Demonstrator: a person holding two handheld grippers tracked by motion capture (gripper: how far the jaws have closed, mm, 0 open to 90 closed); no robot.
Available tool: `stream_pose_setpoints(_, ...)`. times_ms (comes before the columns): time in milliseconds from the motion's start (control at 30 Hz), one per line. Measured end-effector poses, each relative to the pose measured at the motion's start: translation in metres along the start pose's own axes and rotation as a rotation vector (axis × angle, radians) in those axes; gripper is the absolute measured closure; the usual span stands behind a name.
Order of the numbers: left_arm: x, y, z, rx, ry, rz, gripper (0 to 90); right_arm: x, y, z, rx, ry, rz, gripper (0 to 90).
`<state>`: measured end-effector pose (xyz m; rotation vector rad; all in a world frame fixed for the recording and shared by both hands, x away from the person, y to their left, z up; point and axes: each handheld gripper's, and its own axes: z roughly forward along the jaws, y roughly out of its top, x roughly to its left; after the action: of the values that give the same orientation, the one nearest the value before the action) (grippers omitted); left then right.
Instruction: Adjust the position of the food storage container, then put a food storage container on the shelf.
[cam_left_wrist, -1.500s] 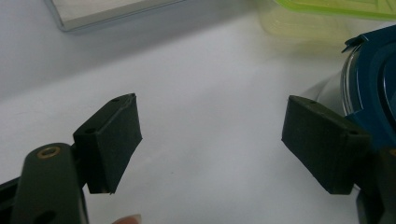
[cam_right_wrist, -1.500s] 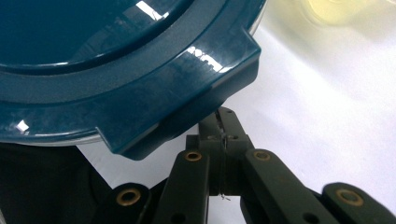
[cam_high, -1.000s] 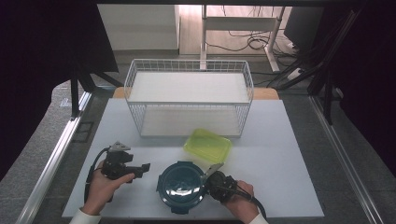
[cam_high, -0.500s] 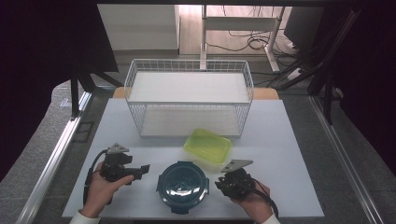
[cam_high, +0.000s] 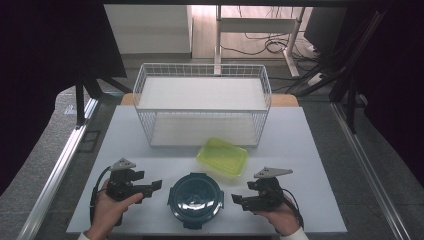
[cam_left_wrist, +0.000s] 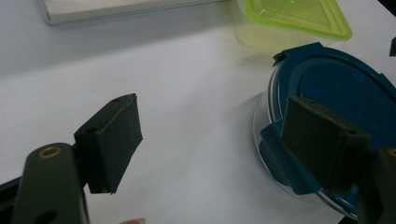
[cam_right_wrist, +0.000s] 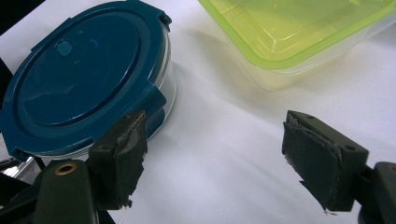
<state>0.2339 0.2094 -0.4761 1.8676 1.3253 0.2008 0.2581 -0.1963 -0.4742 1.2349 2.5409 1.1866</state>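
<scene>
A round clear container with a dark blue lid (cam_high: 194, 199) sits at the table's front centre. My left gripper (cam_high: 157, 186) is held just left of it, open, jaws pointing at it. In the left gripper view the left gripper (cam_left_wrist: 219, 140) is empty, and its right pad (cam_left_wrist: 322, 140) overlaps the blue lid's (cam_left_wrist: 341, 88) near edge. My right gripper (cam_high: 239, 201) is a short way right of the container, open and apart from it. In the right gripper view the right gripper (cam_right_wrist: 219, 158) holds nothing, with the blue lid (cam_right_wrist: 79, 79) to its upper left.
A rectangular container with a lime green lid (cam_high: 223, 156) lies just behind the blue one, also seen as the green container (cam_right_wrist: 299, 32). A white wire basket (cam_high: 202, 102) stands at the back of the white table (cam_high: 310, 150). Bare tabletop lies on both sides.
My right gripper has drawn back to the right, away from the blue container's right edge. The left gripper has barely moved.
</scene>
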Motion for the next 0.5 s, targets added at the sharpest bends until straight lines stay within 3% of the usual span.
stream_pose_setpoints(133,-0.001,-0.003,0.001,0.004,-0.016,-0.01,19.5,0.0,0.0,0.002,0.0,0.017,0.008,21.9)
stream_pose_setpoints(167,-0.003,-0.004,0.001,0.004,-0.027,-0.012,19.3,0.0,0.0,0.002,-0.003,0.054,0.025,22.2)
stream_pose_setpoints(333,-0.008,-0.005,0.0,-0.003,-0.042,-0.024,17.8,-0.002,0.0,0.003,-0.022,0.097,0.073,21.6)
stream_pose_setpoints(500,-0.016,-0.008,0.004,0.008,-0.078,-0.066,13.1,0.003,0.0,0.007,-0.008,0.092,0.07,17.7)
